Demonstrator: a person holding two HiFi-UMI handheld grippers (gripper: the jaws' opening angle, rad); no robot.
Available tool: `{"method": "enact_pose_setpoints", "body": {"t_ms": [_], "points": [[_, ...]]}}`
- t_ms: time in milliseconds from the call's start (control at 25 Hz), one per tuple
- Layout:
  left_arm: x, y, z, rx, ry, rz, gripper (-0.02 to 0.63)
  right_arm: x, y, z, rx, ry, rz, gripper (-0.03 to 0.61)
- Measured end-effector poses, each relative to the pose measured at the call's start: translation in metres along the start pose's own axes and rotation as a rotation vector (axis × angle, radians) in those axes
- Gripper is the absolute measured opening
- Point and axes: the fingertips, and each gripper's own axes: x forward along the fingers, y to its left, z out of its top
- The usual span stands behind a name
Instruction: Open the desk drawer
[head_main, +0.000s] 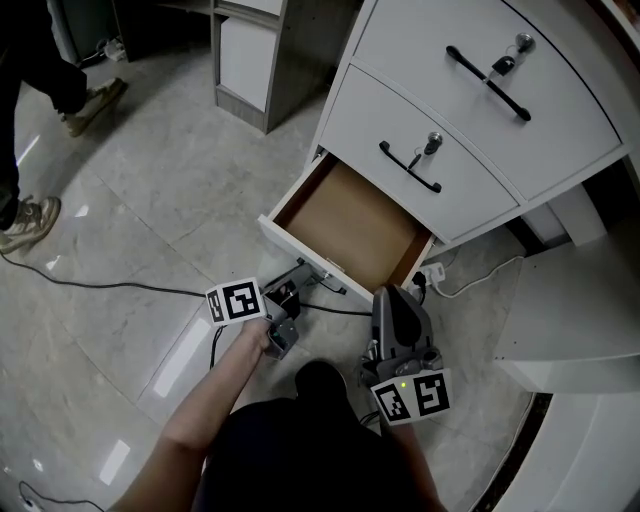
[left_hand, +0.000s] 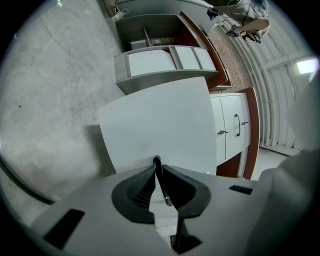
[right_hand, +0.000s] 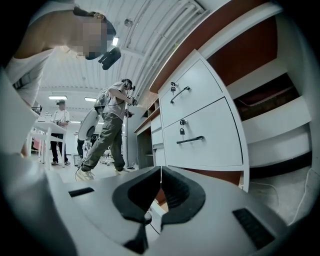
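Over tiled floor (head_main: 140, 190), left gripper's (left_hand: 157, 169) fingers (left_hand: 141, 187) pinch the drawer handle (left_hand: 162, 184).

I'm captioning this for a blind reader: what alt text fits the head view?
Seen from above, the bottom drawer stands pulled open, its brown inside bare, the left gripper shut on its black handle. The right gripper hangs beside it; two upper drawers are closed.

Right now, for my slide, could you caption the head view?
Jaws of the left gripper shut on the black bar handle of the white bottom desk drawer, pulled open.
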Motion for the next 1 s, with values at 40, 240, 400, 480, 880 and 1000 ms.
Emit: {"method": "enact_pose_setpoints", "body": {"t_ms": [40, 240, 400, 480, 880, 1000], "points": [[-0.001, 0.000, 0.000, 0.005, 0.006, -0.003, 0.034, 0.000, 0.000, -0.001, 0.004, 0.000, -0.003, 0.018], [-0.009, -0.001, -0.003, 0.019, 0.024, -0.020, 0.035, -0.001, -0.003, -0.007, 0.020, 0.009, -0.014, 0.018], [-0.029, -0.005, -0.004, 0.109, 0.034, -0.016, 0.034, 0.002, -0.003, -0.011, 0.044, 0.032, 0.004, 0.018], [-0.043, -0.009, 0.000, 0.159, 0.009, 0.008, 0.034, 0.003, -0.001, -0.013, 0.045, 0.053, 0.020, 0.018], [-0.060, -0.109, 0.052, 0.655, 0.008, 0.061, 0.029, 0.030, 0.016, 0.030, -0.031, 0.061, 0.104, 0.018], [-0.044, -0.155, 0.059, 0.809, 0.042, 0.038, 0.029, 0.034, 0.015, 0.058, -0.057, 0.027, 0.115, 0.018]]}}
